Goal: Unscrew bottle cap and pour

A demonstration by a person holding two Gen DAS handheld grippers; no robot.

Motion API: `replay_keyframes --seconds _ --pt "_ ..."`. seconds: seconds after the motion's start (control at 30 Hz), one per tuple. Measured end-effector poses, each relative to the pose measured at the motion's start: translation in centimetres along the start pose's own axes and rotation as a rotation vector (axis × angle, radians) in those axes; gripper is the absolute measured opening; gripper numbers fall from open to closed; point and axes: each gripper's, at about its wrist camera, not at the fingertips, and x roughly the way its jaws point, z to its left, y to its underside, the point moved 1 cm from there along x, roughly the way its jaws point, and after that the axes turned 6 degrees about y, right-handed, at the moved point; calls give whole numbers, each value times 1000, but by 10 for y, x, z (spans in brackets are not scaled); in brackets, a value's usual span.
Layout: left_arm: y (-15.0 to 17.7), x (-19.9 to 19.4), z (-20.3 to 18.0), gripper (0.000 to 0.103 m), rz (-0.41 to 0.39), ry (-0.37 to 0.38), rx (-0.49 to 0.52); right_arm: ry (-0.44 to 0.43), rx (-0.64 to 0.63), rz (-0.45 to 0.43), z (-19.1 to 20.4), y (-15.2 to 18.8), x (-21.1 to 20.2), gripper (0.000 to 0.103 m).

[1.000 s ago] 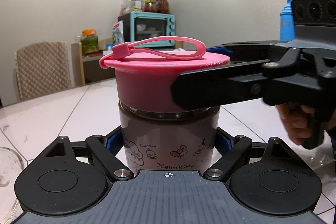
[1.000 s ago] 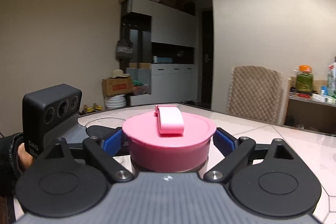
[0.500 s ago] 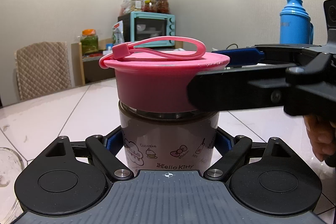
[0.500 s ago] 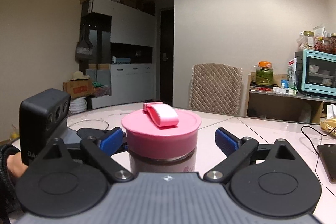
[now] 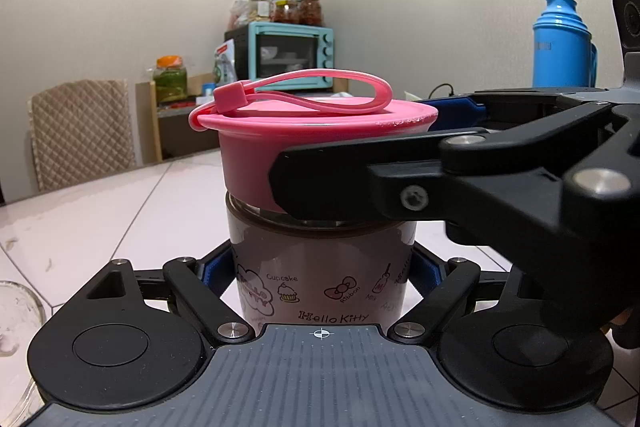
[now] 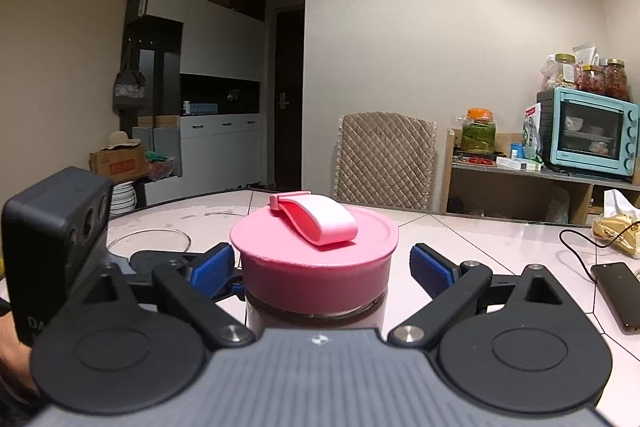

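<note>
The left gripper (image 5: 322, 267) is clamping the bottle (image 5: 320, 267); the right gripper (image 6: 320, 263) is straddling the pink cap (image 6: 316, 259) (pads seemingly apart from it).

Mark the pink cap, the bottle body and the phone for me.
pink cap (image 6: 316, 267): right wrist view, front side wall.
bottle body (image 5: 320, 267): left wrist view, printed wall below the cap.
phone (image 6: 618, 293): right wrist view, dark screen, on the table at right.
</note>
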Motion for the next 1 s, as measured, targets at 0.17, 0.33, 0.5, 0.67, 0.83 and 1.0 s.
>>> replay_keyframes --seconds 0.17,0.33,0.5,0.67,0.83,1.0 --pt "0 0 0 90 0 0 0 14 6 5 3 0 4 95" --pt "0 0 0 90 0 0 0 17 6 9 6 -1 6 95" --pt "0 0 0 90 0 0 0 31 17 11 6 -2 9 92" --pt "0 0 0 90 0 0 0 19 18 23 7 -1 11 86" --pt "0 0 0 90 0 0 0 6 7 21 5 0 10 85" --pt "-1 0 0 90 0 0 0 -40 -12 15 -2 1 11 85"
